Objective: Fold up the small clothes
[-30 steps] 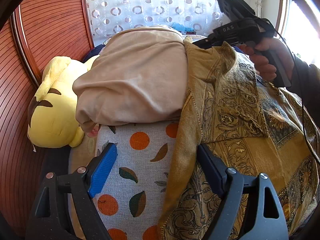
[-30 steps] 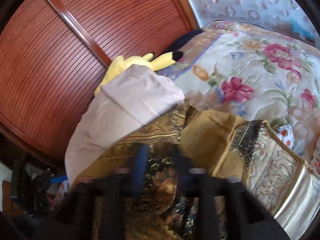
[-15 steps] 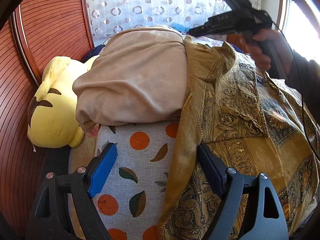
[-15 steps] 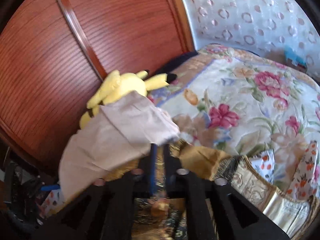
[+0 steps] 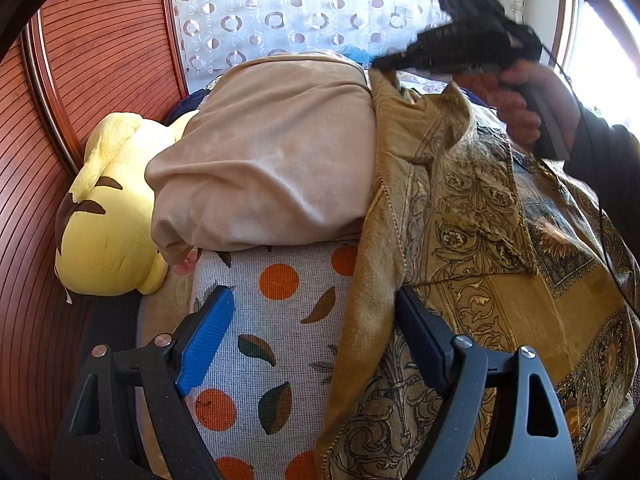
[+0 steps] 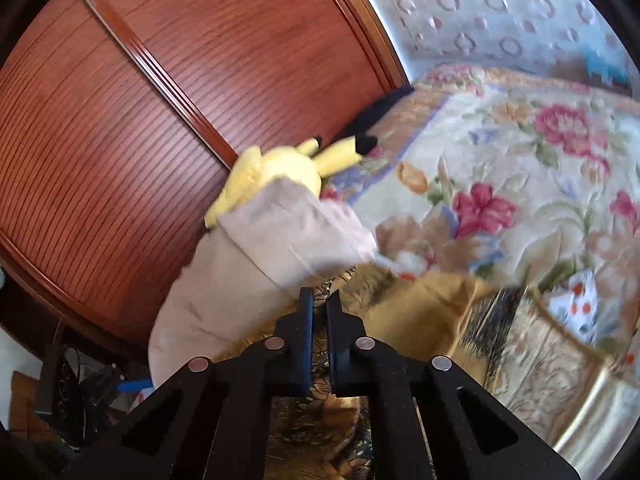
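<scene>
The right tool (image 6: 319,306) pinches the gold patterned garment (image 5: 492,248) at its far edge, at 12 o'clock on the bed (image 6: 520,152). The left tool (image 5: 314,328) is wide around the near edge. I think both should lift evenly, so the fold is straight.

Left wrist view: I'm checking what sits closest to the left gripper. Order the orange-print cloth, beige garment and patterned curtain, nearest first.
1. orange-print cloth, between the fingers of the left gripper.
2. beige garment, beyond it, centre.
3. patterned curtain, at the back, top.
</scene>
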The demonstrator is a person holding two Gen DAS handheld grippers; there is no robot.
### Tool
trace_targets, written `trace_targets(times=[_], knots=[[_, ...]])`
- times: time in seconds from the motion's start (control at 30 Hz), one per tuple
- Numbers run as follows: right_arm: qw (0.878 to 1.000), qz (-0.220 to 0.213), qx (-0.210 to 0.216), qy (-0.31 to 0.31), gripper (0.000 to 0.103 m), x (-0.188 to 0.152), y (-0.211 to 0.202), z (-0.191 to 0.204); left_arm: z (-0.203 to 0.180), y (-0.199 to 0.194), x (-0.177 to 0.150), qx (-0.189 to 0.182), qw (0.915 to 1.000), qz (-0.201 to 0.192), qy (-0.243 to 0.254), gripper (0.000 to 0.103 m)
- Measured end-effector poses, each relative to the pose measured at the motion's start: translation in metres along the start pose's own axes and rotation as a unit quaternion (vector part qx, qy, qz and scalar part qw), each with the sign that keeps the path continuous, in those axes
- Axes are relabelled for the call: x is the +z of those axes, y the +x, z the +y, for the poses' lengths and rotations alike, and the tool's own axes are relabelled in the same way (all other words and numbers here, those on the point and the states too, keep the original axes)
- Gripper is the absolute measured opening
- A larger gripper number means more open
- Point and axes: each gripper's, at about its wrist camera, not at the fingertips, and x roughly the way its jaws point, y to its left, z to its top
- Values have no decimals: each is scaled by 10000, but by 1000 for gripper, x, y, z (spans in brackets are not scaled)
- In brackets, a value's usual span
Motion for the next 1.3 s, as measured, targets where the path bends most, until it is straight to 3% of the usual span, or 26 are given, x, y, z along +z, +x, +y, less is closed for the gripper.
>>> trace_targets(times=[0.27, 0.4, 0.47, 0.6, 0.77, 1.0, 1.13, 1.3], knots=[[9913, -202, -1067, -742, 6, 19, 28, 42, 0, 0, 0, 3, 10000, -2, -2, 82], [9898, -474, -1243, -513, 34, 17, 29, 38, 0, 0, 0, 8, 10000, 1, 2, 82], [9900, -468, -1229, -504, 54, 10, 23, 37, 0, 0, 0, 12, 10000, 4, 5, 82], [9860, -434, -1466, -666, 59, -19, -20, 46, -1, -1, 0, 21, 10000, 2, 12, 82], [9773, -455, -1985, -593, 59, -84, -105, 45, 1, -7, 2, 70, 9999, 105, 70, 83], [9591, -618, -2759, 101, 59, -202, -234, 9, -11, -44, 31, 21, 9988, -479, 137, 83], [9379, -716, -3322, 703, 59, -264, -287, -14, -51, -47, 57, -367, 9959, -723, 399, 83], [9173, -803, -3664, 1339, 59, -321, -322, -36, -112, -25, 77, -918, 9904, -710, 747, 83]])
